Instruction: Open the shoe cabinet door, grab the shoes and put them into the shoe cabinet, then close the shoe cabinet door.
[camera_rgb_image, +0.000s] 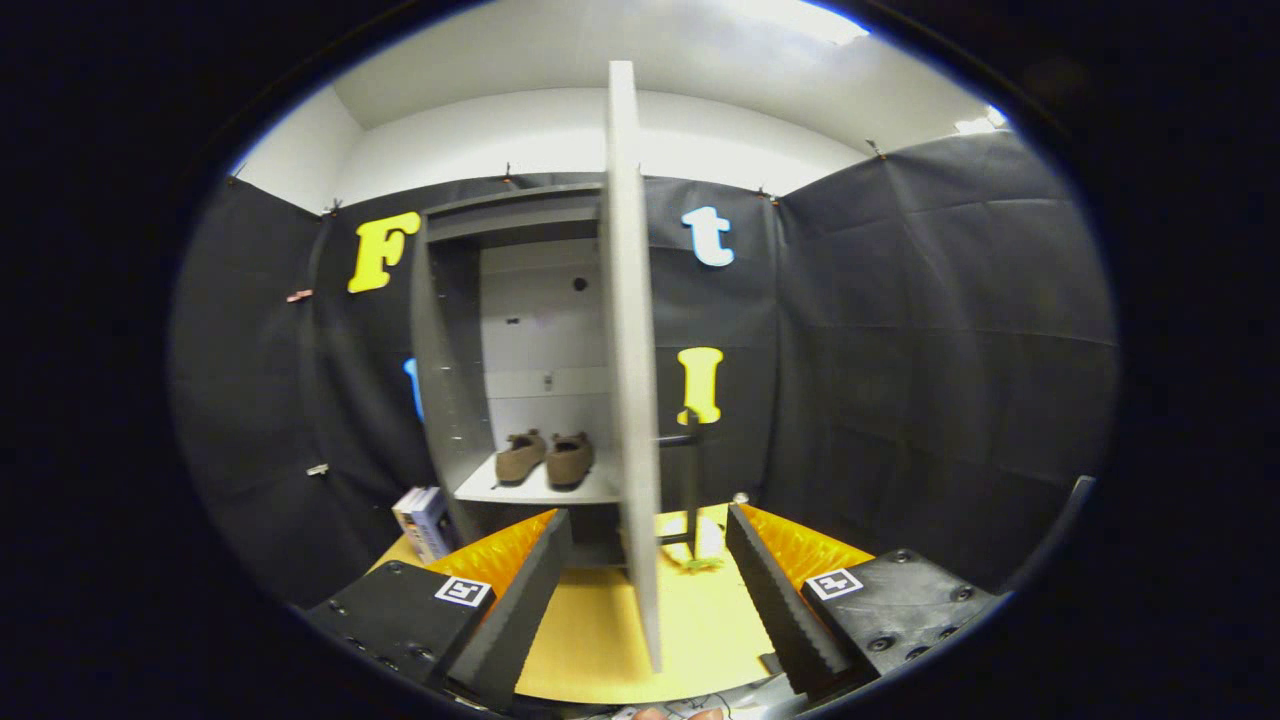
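A grey shoe cabinet (450, 380) stands ahead against the booth wall with its door (630, 350) swung open, edge-on toward me. A pair of brown shoes (545, 458) sits side by side on the cabinet's shelf (520, 492). The door's dark bar handle (690, 480) sticks out on its right face. My gripper (648, 530) is open, and the door's lower edge runs between its two fingers without either finger touching it. The shoes lie well beyond the fingers, left of the door.
The cabinet rests on a yellow tabletop (600, 640). A small box or stack of books (425, 520) stands left of the cabinet's base. Black cloth walls close in on the left, back and right. A fingertip shows at the very bottom.
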